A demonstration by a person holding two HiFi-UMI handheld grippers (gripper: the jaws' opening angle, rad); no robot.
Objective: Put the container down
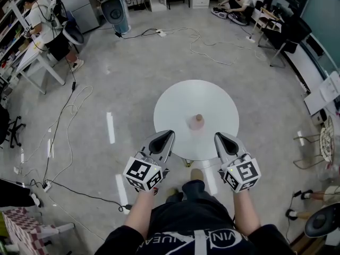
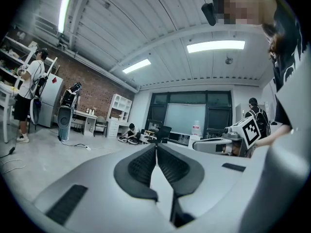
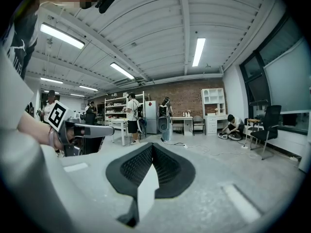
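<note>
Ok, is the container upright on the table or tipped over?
Looks upright: the container stands free on the white table, narrower top toward the head camera. The left gripper and right gripper are shut, empty.

Grey left gripper (image 1: pixel 168 136) and right gripper (image 1: pixel 219 138), black ribbed pads (image 3: pixel 138 167), black-and-white marker cubes (image 1: pixel 142 173), dark top (image 1: pixel 175 222), seemingly white lettering (image 1: pixel 212 240).

A round white table (image 1: pixel 212 97) is set on the grey floor. Beyond it, loose white cables (image 1: pixel 212 49) are strewn, and a seated person (image 1: pixel 236 1) is seen farther off to the right. Far to its left a standing person (image 1: pixel 45 23) is seen, with a grey fan (image 1: pixel 114 9) nearer. White tape strips (image 1: pixel 110 127) are laid just left of the table.
</note>
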